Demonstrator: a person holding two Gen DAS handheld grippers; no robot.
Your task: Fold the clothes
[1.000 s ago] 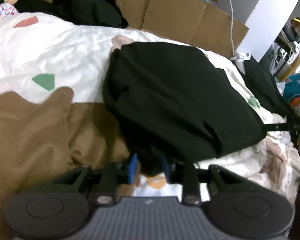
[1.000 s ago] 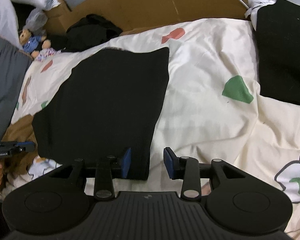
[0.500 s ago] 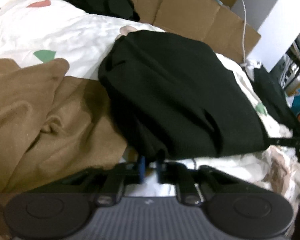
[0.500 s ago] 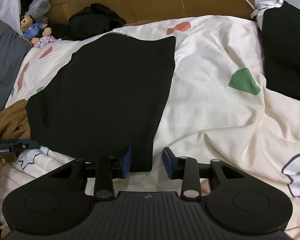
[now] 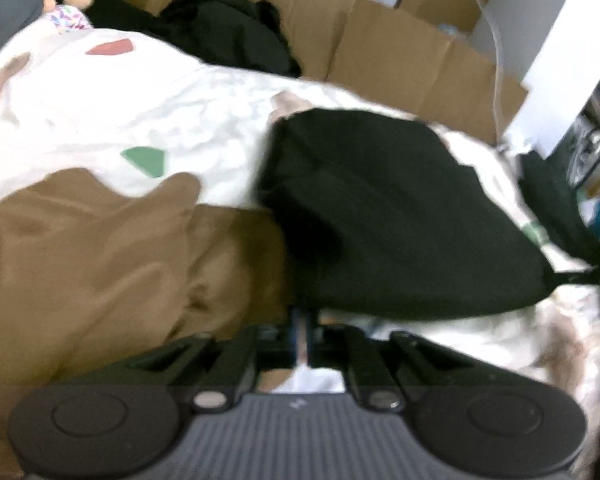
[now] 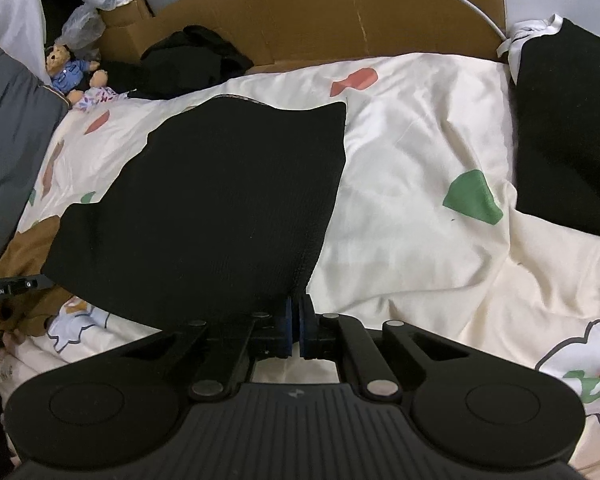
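Both grippers pinch the same black garment [image 6: 220,208] — the right gripper [image 6: 295,328] clamps its near corner, blue pads [image 6: 288,330] pressed together; the left gripper [image 5: 302,326] grips the opposite near corner, jaws closed on cloth. Ahead of both, the garment spreads over a white patterned duvet [image 6: 412,216]. Left of the left gripper lies a brown cloth [image 5: 112,256]; cardboard [image 6: 340,12] stands beyond.

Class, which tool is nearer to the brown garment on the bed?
Left. The left tool grips the black garment right beside the brown garment; the right tool holds the opposite corner.
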